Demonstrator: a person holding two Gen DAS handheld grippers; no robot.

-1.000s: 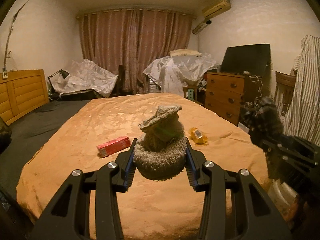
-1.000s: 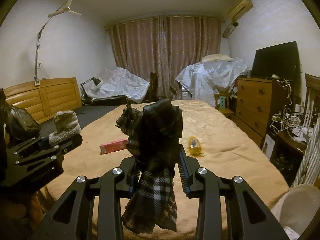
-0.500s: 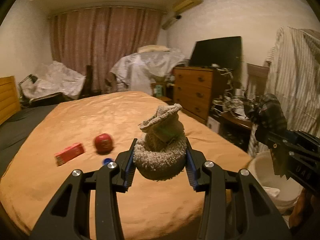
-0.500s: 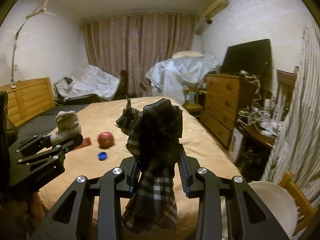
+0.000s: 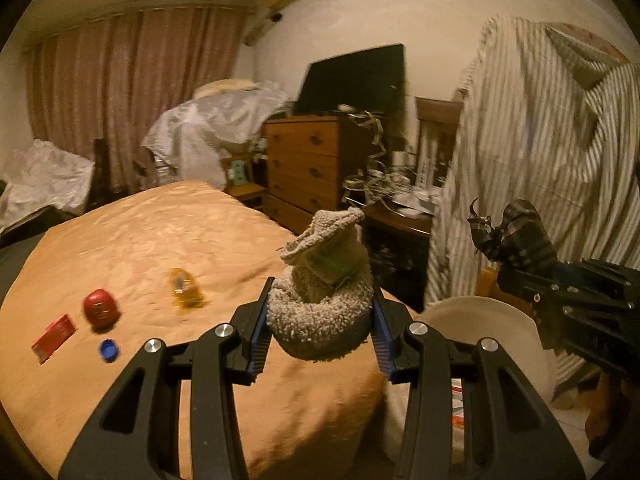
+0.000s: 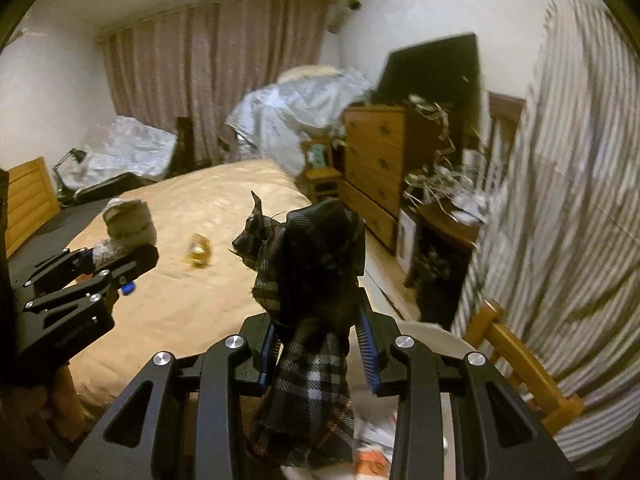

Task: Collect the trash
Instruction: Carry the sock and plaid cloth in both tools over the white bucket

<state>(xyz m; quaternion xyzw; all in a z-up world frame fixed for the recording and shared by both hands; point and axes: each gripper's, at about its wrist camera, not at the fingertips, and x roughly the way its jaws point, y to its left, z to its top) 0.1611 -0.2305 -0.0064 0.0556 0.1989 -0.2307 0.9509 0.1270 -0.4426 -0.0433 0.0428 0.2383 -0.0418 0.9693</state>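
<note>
Left gripper (image 5: 320, 328): jaws clamped on our sock (image 5: 320, 300). Right gripper (image 6: 318, 344): jaws clamped on plaid cloth (image 6: 312, 280). We have swung from bed (image 5: 140, 248) towards bin (image 5: 480, 316), now below; dropping seems next. Beyond, uncollected: cap (image 5: 109, 350), can (image 5: 101, 309), box (image 5: 54, 338), wrapper (image 5: 185, 286).

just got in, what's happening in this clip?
A person is clearing trash off a bed with two handheld grippers. The left gripper is clamped on a fuzzy grey sock; the right gripper grips a dark plaid cloth. Both hang near a white bin beside the bed. On the bedspread lie a red box, a red ball, a blue cap and a yellow wrapper.
</note>
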